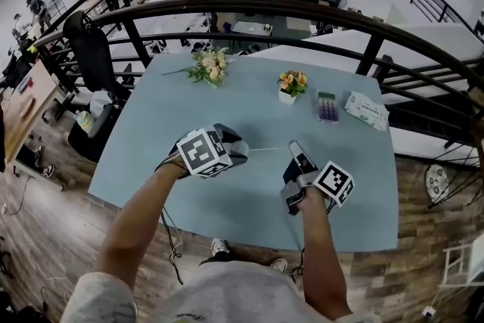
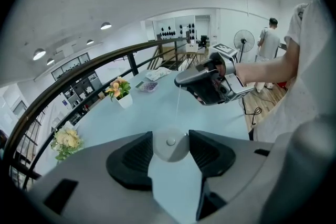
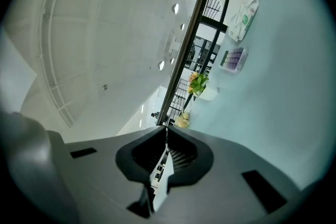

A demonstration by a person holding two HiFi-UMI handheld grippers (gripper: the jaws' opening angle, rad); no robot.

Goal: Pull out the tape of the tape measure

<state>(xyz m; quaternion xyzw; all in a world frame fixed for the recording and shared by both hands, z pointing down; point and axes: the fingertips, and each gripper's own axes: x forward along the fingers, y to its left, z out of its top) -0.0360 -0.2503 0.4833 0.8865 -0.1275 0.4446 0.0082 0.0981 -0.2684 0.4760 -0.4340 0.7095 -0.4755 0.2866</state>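
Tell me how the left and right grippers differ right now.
The left gripper has wide-set jaws; the right gripper has them almost together. The left gripper holds the round tape measure case, the right gripper its thin tape. Both are gripping.

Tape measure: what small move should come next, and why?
Likely draw the right tool away from the left tool: it is shut on the white marked tape, the left tool clamps the round grey tape measure case, and the two sit close together.

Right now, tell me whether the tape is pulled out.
Out: the tape stretches from the case in the left gripper to the shut right gripper.
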